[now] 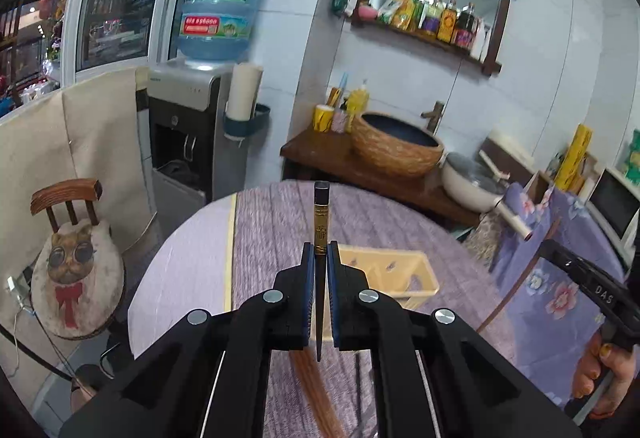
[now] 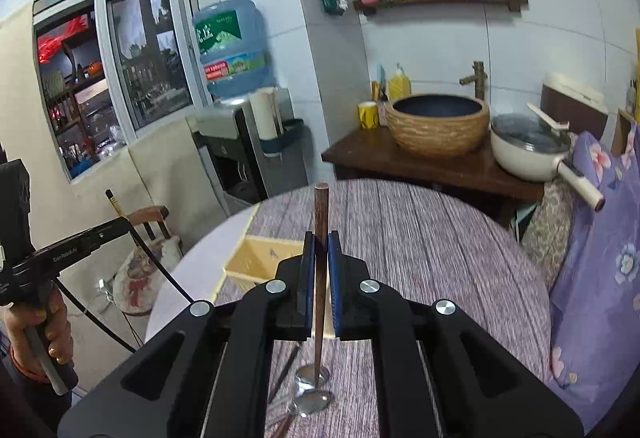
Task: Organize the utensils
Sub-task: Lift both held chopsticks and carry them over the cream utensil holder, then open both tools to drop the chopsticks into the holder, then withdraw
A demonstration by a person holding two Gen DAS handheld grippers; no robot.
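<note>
My left gripper (image 1: 320, 250) is shut on a black chopstick with a gold band (image 1: 321, 214), held upright above the round table. A cream plastic basket (image 1: 400, 270) sits on the table just right of and behind it. Brown chopsticks (image 1: 316, 394) lie blurred on the cloth below. My right gripper (image 2: 319, 240) is shut on a brown wooden chopstick (image 2: 321, 214), held upright above metal spoons (image 2: 312, 398) on the table. The basket also shows in the right wrist view (image 2: 256, 262), left of the gripper. The left gripper (image 2: 116, 226) with its chopstick appears there at far left.
The table carries a purple striped cloth (image 1: 280, 222). A chair with a cat cushion (image 1: 76, 266) stands left. Behind are a water dispenser (image 1: 192, 130), a wooden counter with a basin (image 1: 396, 146) and a white pan (image 2: 528, 150). A purple floral fabric (image 2: 600, 238) hangs at right.
</note>
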